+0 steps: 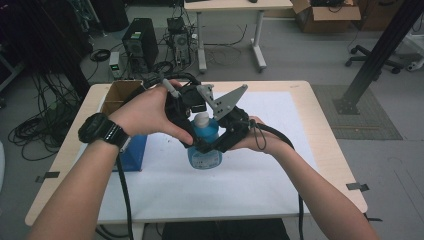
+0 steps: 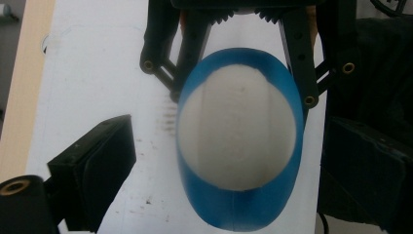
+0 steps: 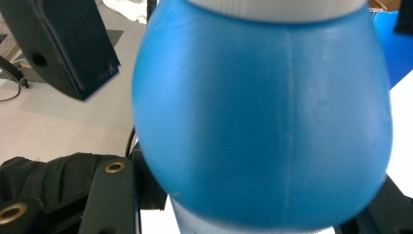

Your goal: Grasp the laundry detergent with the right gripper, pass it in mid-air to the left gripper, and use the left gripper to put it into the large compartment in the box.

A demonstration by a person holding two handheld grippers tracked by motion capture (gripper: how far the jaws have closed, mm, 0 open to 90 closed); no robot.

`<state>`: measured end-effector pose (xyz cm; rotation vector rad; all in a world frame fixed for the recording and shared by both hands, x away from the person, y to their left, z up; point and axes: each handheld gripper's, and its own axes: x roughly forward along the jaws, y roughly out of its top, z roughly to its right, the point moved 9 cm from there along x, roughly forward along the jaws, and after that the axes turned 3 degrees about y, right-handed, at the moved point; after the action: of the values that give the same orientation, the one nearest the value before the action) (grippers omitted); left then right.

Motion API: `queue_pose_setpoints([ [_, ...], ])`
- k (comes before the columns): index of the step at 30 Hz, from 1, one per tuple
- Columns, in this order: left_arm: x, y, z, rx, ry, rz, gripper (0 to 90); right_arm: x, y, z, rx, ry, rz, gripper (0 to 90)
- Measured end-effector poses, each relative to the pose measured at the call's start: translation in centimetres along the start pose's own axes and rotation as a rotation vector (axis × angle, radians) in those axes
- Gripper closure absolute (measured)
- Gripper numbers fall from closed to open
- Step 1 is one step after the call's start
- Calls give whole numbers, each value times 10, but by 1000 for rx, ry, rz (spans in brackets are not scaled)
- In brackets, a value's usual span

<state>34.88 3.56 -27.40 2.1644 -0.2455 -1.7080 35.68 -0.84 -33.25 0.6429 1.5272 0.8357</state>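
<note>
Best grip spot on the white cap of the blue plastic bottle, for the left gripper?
Likely the white cap's side wall, from straight above: the blue plastic bottle stands upright, the right gripper clamps its body, and the left gripper straddles the cap, jaws apart.

The high view is looking forward and down from above the person's side of the table (image 1: 300, 100). The left gripper view is looking straight down, very near the white cap (image 2: 238, 126) of the blue bottle (image 1: 204, 145). The right gripper view is looking sideways at the bottle's round side, even nearer. All three views are sharing that bottle.
</note>
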Motion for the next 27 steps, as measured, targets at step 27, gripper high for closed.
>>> queue_pose_setpoints([
  [27, 10, 2, 3, 12, -28, -37, 232, 0, -4, -1, 2, -2, 0, 423],
])
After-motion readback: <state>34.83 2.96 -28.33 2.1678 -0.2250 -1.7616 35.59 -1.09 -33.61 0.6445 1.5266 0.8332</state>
